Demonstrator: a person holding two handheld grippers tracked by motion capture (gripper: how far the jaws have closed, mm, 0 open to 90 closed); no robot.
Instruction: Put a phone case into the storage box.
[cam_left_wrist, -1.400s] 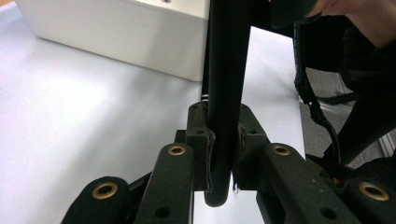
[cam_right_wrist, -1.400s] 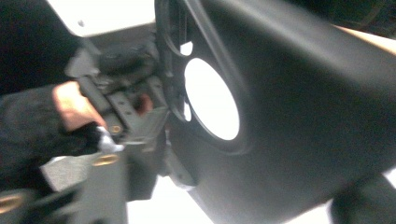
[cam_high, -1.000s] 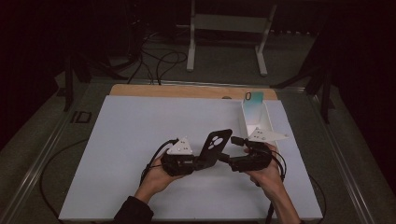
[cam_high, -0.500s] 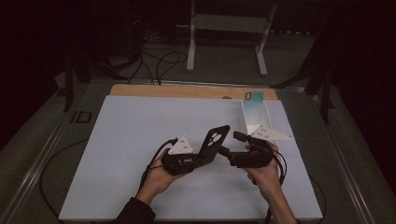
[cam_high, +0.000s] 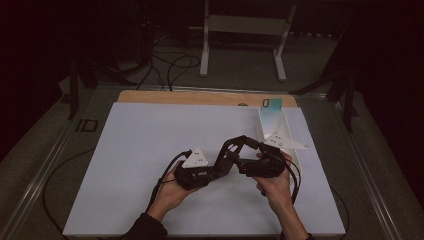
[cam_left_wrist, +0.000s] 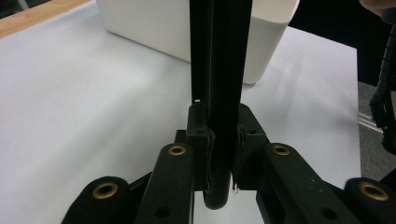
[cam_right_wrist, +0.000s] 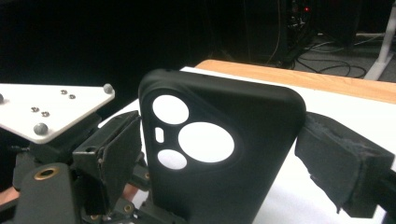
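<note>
Against the earlier high views, the right gripper (cam_high: 242, 152) now sits closer in at the lower centre of the frame. Its jaws straddle the black case (cam_right_wrist: 219, 154), where before the case's flat back stood free between the two hands. The left gripper (cam_left_wrist: 219, 140) has not shifted. Its jaws are clamped on the lower end of the case, holding it upright and edge-on in its own view.

In the right gripper view one pad lies at the case's left edge and the other at its right edge. Whether they press or only touch I cannot tell. This looks like a handover about to be made: once the right grip is sure, the left can let go.

The white bin (cam_high: 280, 131) stands just behind the right hand, right of centre. Its near wall is close behind the case in the left gripper view, so there is little room that way. The white mat (cam_high: 150, 150) lies bare to the left and toward the bottom, with its wooden edge (cam_high: 200, 97) well off at the top. That leaves ample room for a withdrawal leftward.
</note>
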